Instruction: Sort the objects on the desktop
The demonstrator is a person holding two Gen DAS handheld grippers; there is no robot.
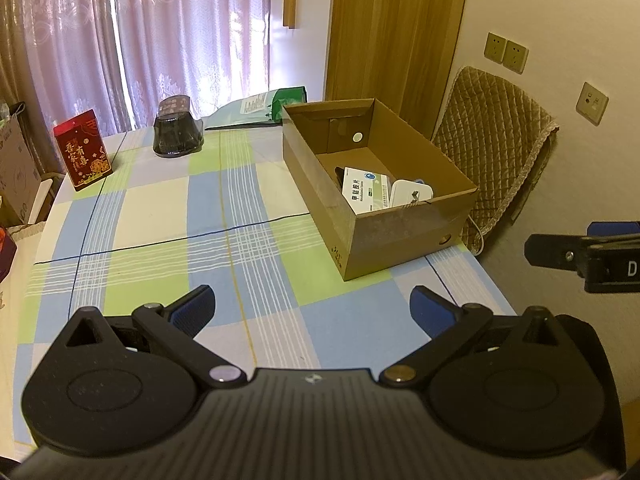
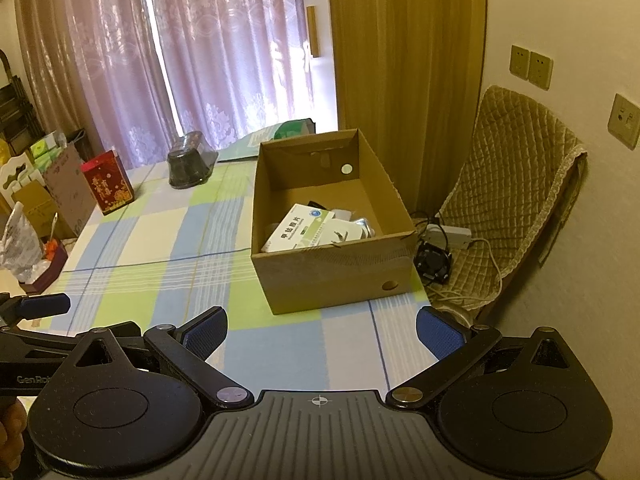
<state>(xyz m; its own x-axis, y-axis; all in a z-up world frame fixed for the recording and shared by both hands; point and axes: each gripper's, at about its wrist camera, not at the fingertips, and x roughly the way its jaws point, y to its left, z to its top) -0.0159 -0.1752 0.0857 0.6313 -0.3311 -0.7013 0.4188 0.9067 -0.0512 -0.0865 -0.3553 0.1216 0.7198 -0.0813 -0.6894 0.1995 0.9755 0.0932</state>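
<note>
- Left wrist view: the left tool (image 1: 312, 312) hangs over the checked table (image 1: 160, 216), fingers spread wide, nothing between them.
- The cardboard box (image 1: 400, 236) sits at the right edge, already holding a white medicine box (image 1: 365, 194) and a white pouch (image 1: 412, 194).
- Out on the cloth: red gift box (image 1: 83, 155), dark wrapped container (image 1: 178, 128), green-white bag (image 1: 260, 110).
- Right wrist view: the right tool (image 2: 322, 334) is spread too, empty, facing the box.
- My read: partly sorted, those three possibly left.

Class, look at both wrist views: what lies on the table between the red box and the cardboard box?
Only bare checked tablecloth separates the red box from the cardboard box; both wrist views show it.
</note>
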